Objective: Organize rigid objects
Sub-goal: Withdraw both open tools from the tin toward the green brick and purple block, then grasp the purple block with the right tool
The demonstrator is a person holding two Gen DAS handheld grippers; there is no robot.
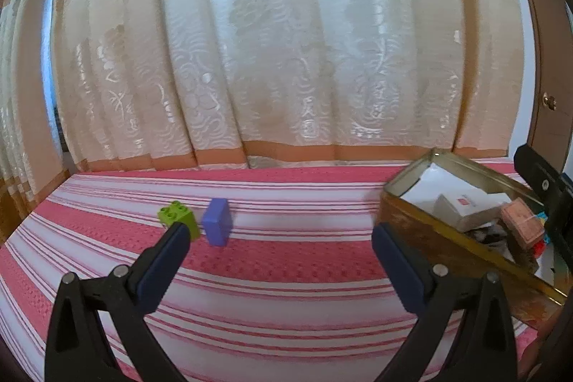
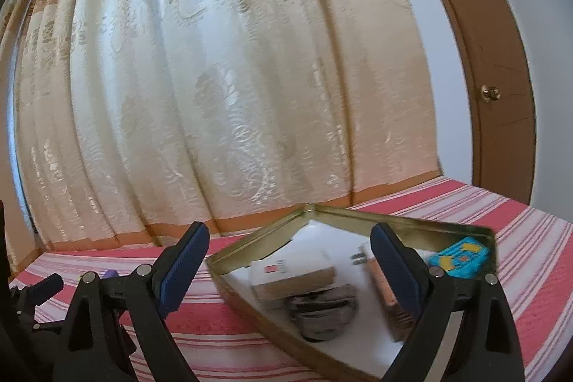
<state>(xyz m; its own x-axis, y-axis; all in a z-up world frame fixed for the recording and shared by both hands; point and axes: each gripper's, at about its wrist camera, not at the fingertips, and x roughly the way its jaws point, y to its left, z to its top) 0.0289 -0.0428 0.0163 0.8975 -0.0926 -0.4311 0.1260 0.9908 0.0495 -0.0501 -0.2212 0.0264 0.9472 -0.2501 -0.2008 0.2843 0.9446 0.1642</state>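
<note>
Here, both hand-held grippers point(image 1: 281, 231) point(image 2: 290, 235) wide, empty

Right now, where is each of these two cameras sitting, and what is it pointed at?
Left wrist view: rides on the left gripper, looking along its open fingers over the striped bedspread at a green brick and blue block; the right gripper's edge shows.
Right wrist view: rides on the right gripper, open, looking into the metal tin; the left gripper shows at the left edge.
Shared: the tin, bedspread, curtain and door.
</note>
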